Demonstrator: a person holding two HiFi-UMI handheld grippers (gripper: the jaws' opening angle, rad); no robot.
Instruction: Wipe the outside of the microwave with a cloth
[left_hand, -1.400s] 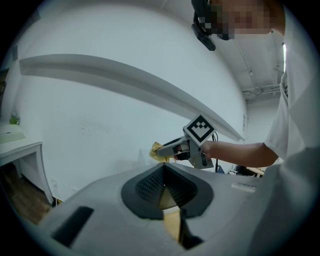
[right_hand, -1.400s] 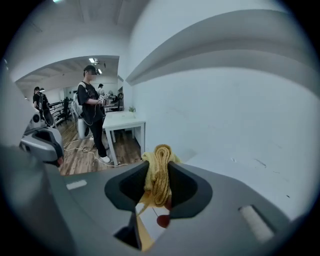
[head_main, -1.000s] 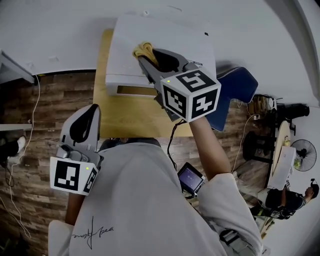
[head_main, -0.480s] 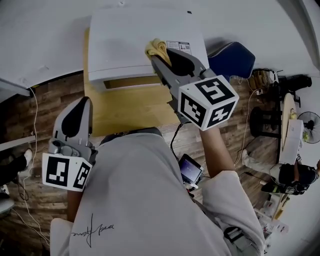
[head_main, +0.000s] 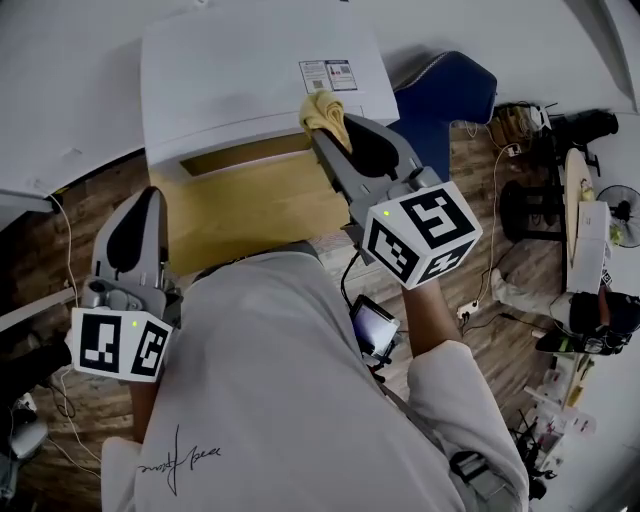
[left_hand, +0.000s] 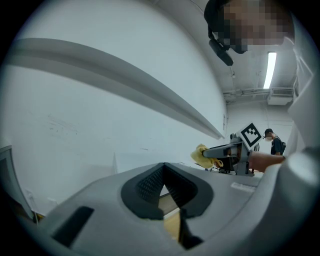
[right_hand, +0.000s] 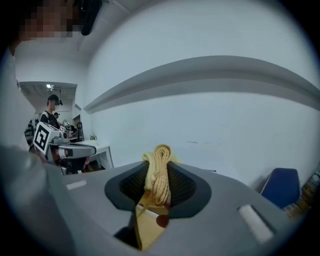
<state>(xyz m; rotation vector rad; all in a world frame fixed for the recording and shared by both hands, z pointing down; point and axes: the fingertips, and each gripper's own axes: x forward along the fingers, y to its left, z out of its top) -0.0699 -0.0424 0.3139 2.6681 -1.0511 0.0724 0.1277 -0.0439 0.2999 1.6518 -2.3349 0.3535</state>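
slid rightward over the microwave (head_main: 240, 80), right tongs (head_main: 320, 128) pinch the soft, likely light cloth (head_main: 322, 107) bunched at their tips; left tongs (head_main: 148, 195) closed, empty.

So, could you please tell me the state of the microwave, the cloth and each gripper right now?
Microwave: upright on the wooden table; door out of sight.
Cloth: bunched, on the microwave's top near its front right edge.
Right gripper: shut on the cloth.
Left gripper: shut, empty, held away from the microwave.
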